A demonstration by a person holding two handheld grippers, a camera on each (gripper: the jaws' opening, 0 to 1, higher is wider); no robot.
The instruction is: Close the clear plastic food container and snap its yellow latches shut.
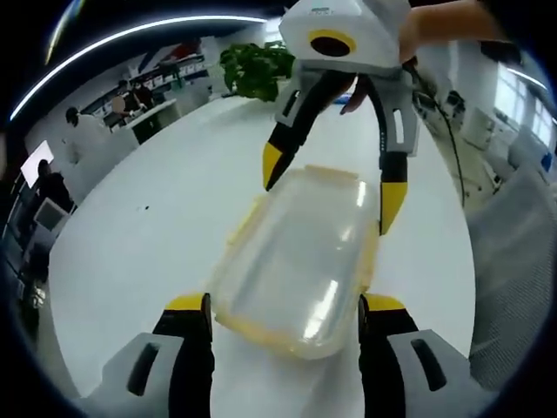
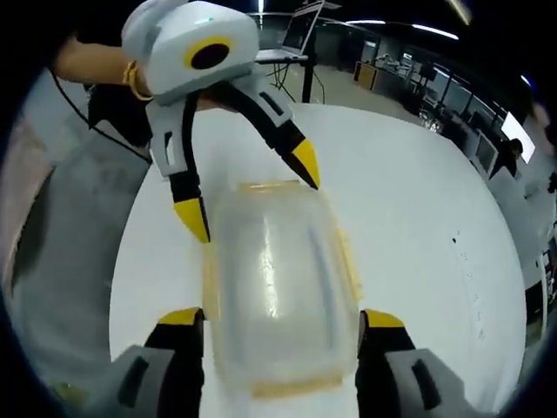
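The clear plastic food container (image 1: 300,261) lies flat, lid on. Yellow latches (image 2: 349,261) line its edges. It sits mid-counter (image 1: 165,226), at 6 o'clock in both views.

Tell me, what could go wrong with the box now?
1. The clear container lies on a smooth white table, so a push on one end could make it slide.
2. The left tool and the right tool straddle opposite ends, both open. If they press unevenly, the lid might tilt and a yellow latch could stay unsnapped.

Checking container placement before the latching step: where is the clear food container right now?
The clear container lies on the white round table, lid on, between the two grippers: the left gripper straddles one end, the right gripper the opposite end.
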